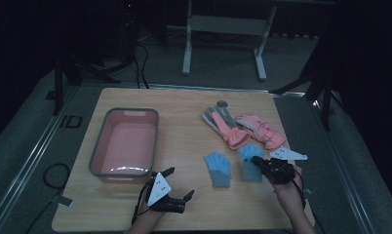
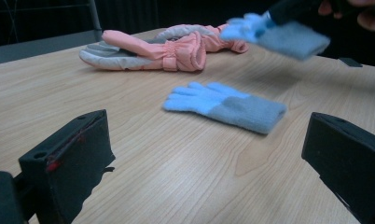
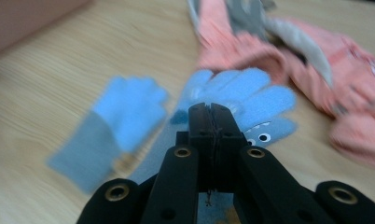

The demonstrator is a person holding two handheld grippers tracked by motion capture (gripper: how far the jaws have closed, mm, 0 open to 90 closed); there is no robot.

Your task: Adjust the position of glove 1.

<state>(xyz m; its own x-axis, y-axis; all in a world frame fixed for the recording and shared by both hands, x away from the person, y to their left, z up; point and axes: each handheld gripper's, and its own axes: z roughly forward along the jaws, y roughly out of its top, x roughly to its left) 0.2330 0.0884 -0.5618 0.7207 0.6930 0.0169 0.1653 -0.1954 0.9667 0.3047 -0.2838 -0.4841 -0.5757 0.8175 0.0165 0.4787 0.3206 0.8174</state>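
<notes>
Right tool (image 1: 256, 160), lower right of the high view: jaws clamped together on the blue glove (image 1: 249, 163), pinching the fabric near its fingers. In the right gripper view the two jaws meet flat at center frame, with the glove's blue fingers (image 3: 251, 95) fanned out just beyond the tips and a small printed eye pattern visible on it. In the left gripper view that same glove (image 2: 279, 33) sits at upper right, cuff end clear of the tabletop (image 2: 185, 158), shadow beneath it, so it's lifted, not lying flat.

Left tool (image 1: 177, 184), bottom center-left of the high view: jaws wide apart, nothing between them, hovering low over bare wood. The left gripper view shows both of its black jaws at the bottom corners with open tabletop in the gap.

Second blue glove (image 1: 218, 168): flat on the tabletop, center-right of the high view, just left of the held one and apart from it; grey-blue cuff toward the bottom edge.

Pink and grey gloves (image 1: 245, 127): two of them, upper right of the tabletop, lying overlapped, untouched.

Pink basin (image 1: 108, 168): left half of the tabletop, upright, just above the left tool in frame.
</notes>
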